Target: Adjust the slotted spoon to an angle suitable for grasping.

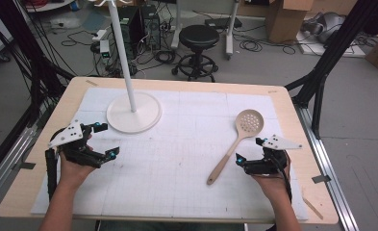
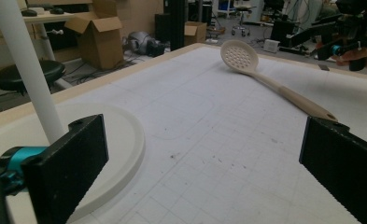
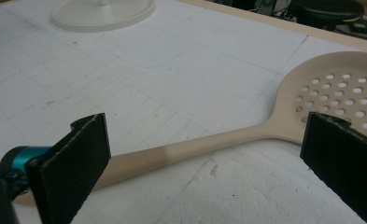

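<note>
Lying flat at centre right, the skimmer spoon [image 1: 236,142] looks light, stiff and smooth, best pinched mid-handle by the wide-open right tongs [image 1: 248,155]; left tongs [image 1: 105,140] gape too.

Beige perforated skimmer [image 1: 236,139]; white gridded mat [image 1: 177,159]; cream stand [image 1: 133,111].

A light wooden table [image 1: 292,120] carries a white gridded mat [image 1: 177,163] covering most of its top. On the mat, a round white stand base [image 1: 145,115] sits near the far left corner. A beige slotted spoon [image 1: 238,139] lies diagonally towards the right edge, bowl pointing at the far edge.
</note>
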Tool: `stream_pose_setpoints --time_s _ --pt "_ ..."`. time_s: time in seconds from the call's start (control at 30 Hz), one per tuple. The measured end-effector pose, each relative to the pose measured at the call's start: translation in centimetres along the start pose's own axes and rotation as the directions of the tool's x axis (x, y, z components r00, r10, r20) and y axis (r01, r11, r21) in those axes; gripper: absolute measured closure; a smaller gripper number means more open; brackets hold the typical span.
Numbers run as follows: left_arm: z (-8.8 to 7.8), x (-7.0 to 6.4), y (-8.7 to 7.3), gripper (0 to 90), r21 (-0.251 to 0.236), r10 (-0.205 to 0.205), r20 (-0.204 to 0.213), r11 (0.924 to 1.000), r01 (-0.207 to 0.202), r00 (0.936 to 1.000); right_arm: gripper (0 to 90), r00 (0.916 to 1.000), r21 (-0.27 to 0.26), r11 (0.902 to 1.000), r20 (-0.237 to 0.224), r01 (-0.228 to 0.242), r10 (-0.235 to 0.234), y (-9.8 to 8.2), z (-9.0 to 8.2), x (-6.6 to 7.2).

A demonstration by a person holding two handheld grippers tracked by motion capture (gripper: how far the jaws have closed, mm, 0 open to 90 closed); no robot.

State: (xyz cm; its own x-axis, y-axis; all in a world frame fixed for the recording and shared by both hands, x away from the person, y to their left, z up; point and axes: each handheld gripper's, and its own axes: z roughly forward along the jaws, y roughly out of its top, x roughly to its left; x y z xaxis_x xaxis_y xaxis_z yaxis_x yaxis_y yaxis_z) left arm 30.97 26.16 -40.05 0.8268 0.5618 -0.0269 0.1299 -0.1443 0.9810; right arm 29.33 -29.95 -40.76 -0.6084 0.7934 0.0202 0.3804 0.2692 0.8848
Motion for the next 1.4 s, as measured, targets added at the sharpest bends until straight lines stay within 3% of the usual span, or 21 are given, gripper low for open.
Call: stream_pose_setpoints --time_s 0.4,0.7,1.03,1.13,1.17,1.2,1.27,1.33,1.37,1.4 --pt "0.2 -0.4 -0.3 1.8 0.015 0.009 0.019 0.9998 -0.009 0.9998 0.5 0.9999 0.021 0.9997 -0.011 0.013 -0.013 0.0 0.3 0.1" --pt "0.3 -0.4 -0.2 1.8 0.0 0.009 0.024 1.0 -0.009 0.9997 1.1 0.9988 0.032 0.9983 0.008 0.048 -0.049 0.2 0.0 0.3" --pt "0.2 -0.5 -0.1 1.8 -0.005 0.017 0.026 0.9998 -0.017 0.9995 5.2 0.9954 0.083 0.9923 0.018 0.092 -0.094 0.1 0.1 0.4" --pt "0.1 -0.4 0.0 1.8 -0.008 0.019 0.027 0.9998 -0.019 0.9995 20.8 0.9933 0.114 0.9867 -0.01 0.116 -0.115 -0.1 0.4 0.6" --pt "0.1 -0.4 0.0 1.8 -0.012 0.018 0.025 0.9998 -0.018 0.9995 20.8 0.9933 0.114 0.9867 -0.01 0.116 -0.115 -0.1 0.4 0.6" --pt "0.0 -0.4 0.0 1.8 -0.014 0.018 0.026 0.9998 -0.017 0.9995 28.4 0.9919 0.139 0.9823 -0.04 0.125 -0.121 -0.2 0.7 0.8" --pt "0.0 -0.5 0.0 1.8 -0.017 0.016 0.025 0.9997 -0.015 0.9996 33.4 0.9902 0.146 0.9799 -0.051 0.136 -0.13 -0.2 0.9 0.8" --pt "0.0 -0.5 0.1 1.8 -0.014 0.018 0.024 0.9997 -0.018 0.9995 48.7 0.9848 0.163 0.9751 -0.111 0.151 -0.134 -0.3 1.2 1.2" --pt "0.0 -0.5 0.1 1.8 -0.015 0.021 0.027 0.9997 -0.021 0.9994 48.7 0.9848 0.163 0.9751 -0.111 0.151 -0.134 -0.3 1.2 1.2" --pt "0.1 -0.5 0.1 1.8 -0.015 0.02 0.024 0.9997 -0.02 0.9995 61.2 0.9794 0.179 0.9709 -0.153 0.159 -0.132 -0.4 1.4 1.5"
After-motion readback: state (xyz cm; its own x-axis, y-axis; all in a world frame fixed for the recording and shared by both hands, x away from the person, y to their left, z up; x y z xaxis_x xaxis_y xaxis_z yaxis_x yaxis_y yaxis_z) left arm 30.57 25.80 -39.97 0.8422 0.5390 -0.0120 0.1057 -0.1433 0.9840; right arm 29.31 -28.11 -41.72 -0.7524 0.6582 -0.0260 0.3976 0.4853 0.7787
